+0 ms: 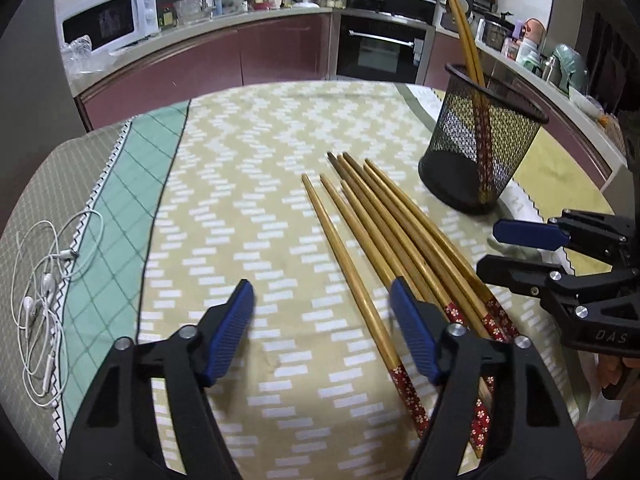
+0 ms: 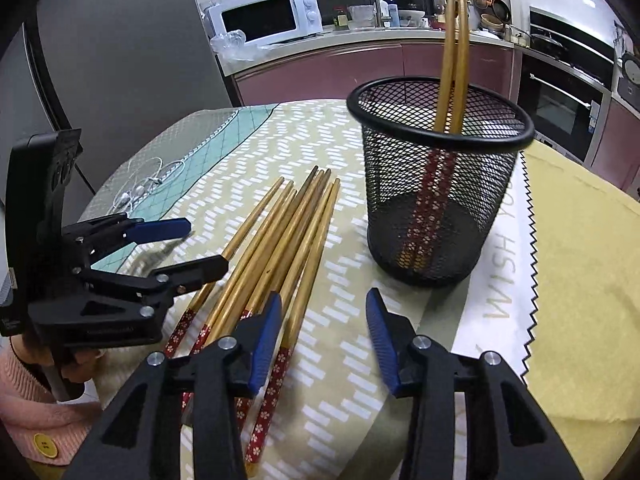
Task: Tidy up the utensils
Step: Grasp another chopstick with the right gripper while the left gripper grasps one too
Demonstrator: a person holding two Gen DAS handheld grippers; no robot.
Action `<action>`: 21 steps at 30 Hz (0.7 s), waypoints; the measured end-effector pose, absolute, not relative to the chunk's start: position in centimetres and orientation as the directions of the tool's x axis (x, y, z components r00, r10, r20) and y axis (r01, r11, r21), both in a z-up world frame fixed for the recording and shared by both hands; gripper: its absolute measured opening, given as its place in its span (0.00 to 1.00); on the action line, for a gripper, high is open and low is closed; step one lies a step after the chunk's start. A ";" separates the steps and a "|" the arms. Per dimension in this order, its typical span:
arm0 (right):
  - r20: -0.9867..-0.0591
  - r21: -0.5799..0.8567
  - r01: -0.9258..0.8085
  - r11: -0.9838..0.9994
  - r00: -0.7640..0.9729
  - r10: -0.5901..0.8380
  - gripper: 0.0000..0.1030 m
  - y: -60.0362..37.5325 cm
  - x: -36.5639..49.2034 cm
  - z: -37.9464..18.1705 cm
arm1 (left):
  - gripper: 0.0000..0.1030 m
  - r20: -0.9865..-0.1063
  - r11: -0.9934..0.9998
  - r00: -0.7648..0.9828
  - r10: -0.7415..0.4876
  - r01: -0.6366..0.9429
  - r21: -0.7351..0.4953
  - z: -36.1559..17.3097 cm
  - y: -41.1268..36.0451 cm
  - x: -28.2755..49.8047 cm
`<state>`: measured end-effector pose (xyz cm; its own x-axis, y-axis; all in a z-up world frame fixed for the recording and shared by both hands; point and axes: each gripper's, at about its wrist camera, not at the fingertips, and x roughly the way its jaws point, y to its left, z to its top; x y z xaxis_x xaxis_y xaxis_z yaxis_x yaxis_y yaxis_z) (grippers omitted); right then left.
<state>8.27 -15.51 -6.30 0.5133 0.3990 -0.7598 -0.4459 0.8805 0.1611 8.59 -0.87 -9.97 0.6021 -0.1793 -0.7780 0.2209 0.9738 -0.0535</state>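
Note:
Several wooden chopsticks (image 1: 376, 236) with red flowered handles lie side by side on the patterned tablecloth; they also show in the right wrist view (image 2: 276, 248). A black mesh holder (image 1: 480, 140) stands upright to their right with two chopsticks (image 1: 466, 36) in it, seen also in the right wrist view (image 2: 436, 184). My left gripper (image 1: 322, 304) is open and empty, low over the near ends of the chopsticks; it shows in the right wrist view (image 2: 204, 246). My right gripper (image 2: 322, 320) is open and empty, between the chopsticks and the holder; it shows in the left wrist view (image 1: 490, 248).
White earphones (image 1: 44, 292) lie on the table's left part. A yellow cloth with a zigzag edge (image 2: 580, 280) covers the right part. Kitchen counters with a microwave (image 1: 108, 18) and an oven (image 1: 380, 44) stand behind the table.

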 end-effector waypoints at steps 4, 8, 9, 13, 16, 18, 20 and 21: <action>-0.769 0.138 -0.450 0.883 0.513 0.381 0.34 -14.8 8.6 -6.6 | 0.55 -0.781 0.973 0.598 -0.178 0.225 -0.049 -10.0 -1.1 8.9; -0.782 0.118 -0.450 0.885 0.507 0.362 0.29 -14.3 8.8 -7.0 | 0.50 -0.788 0.973 0.592 -0.170 0.225 -0.040 -10.1 -1.2 9.2; -0.784 0.115 -0.449 0.886 0.507 0.359 0.28 -14.2 8.9 -7.1 | 0.48 -0.788 0.973 0.592 -0.169 0.226 -0.039 -10.1 -1.2 9.3; -0.791 0.092 -0.445 0.891 0.511 0.337 0.21 -14.2 9.0 -7.1 | 0.43 -0.789 0.973 0.590 -0.173 0.227 -0.043 -10.1 -1.0 9.7; -0.795 0.096 -0.438 0.894 0.507 0.333 0.21 -14.1 9.4 -7.1 | 0.43 -0.791 0.973 0.586 -0.173 0.227 -0.044 -10.1 -1.0 10.2; -0.795 0.094 -0.436 0.895 0.508 0.331 0.20 -13.9 9.8 -7.2 | 0.42 -0.791 0.973 0.588 -0.167 0.226 -0.037 -10.2 -1.1 10.5; -0.794 0.096 -0.430 0.898 0.511 0.330 0.15 -13.8 10.1 -7.2 | 0.38 -0.790 0.975 0.591 -0.161 0.222 -0.032 -10.2 -1.2 10.7; -0.793 0.104 -0.426 0.899 0.509 0.333 0.13 -13.8 10.3 -7.2 | 0.32 -0.790 0.975 0.592 -0.161 0.219 -0.034 -10.2 -1.2 10.9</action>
